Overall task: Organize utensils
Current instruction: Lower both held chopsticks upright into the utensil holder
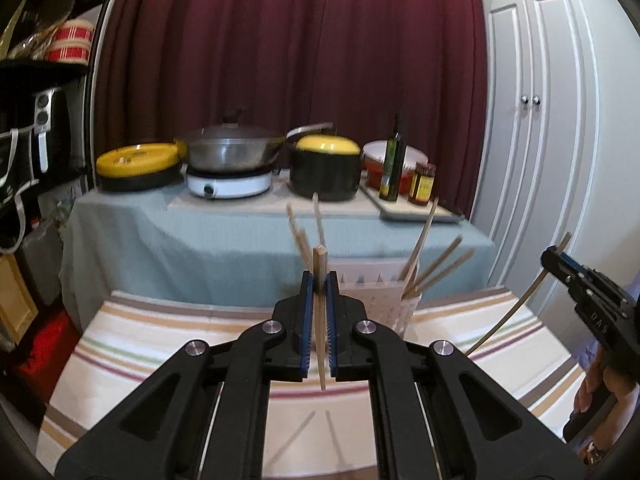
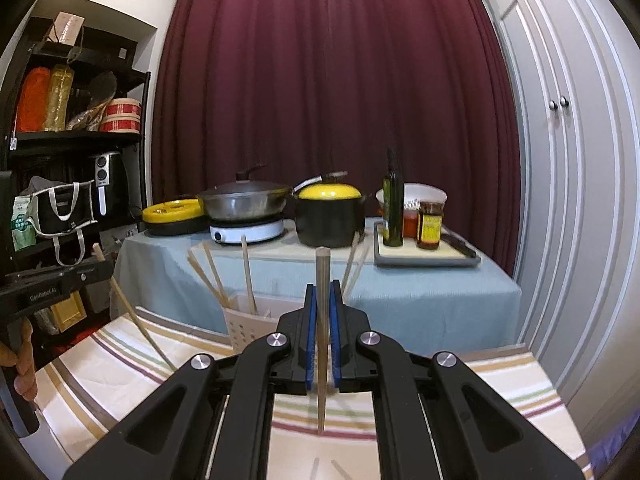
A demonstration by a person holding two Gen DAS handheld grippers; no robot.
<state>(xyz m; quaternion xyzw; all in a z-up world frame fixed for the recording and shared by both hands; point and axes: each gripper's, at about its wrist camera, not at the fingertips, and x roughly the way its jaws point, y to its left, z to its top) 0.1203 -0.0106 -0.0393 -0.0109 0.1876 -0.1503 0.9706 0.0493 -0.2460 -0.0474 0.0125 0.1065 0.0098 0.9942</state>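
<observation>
My left gripper (image 1: 319, 280) is shut on a wooden chopstick (image 1: 320, 316) that stands nearly upright between its blue pads, above the striped cloth. My right gripper (image 2: 323, 290) is shut on another chopstick (image 2: 321, 320), also upright. A white perforated utensil holder (image 1: 394, 304) stands on the far part of the cloth, with several chopsticks (image 1: 436, 266) leaning out of it; the right wrist view shows the holder (image 2: 250, 326) just left of my fingers. The right gripper (image 1: 560, 266) with its chopstick also appears at the right edge of the left wrist view.
A striped cloth (image 1: 160, 344) covers the near table. Behind it a blue-covered table (image 2: 400, 280) carries a wok on a white cooker (image 2: 246, 204), a black pot with a yellow lid (image 2: 330, 216), an oil bottle (image 2: 393, 208) and a jar (image 2: 430, 226). Shelves stand left, white cabinet doors right.
</observation>
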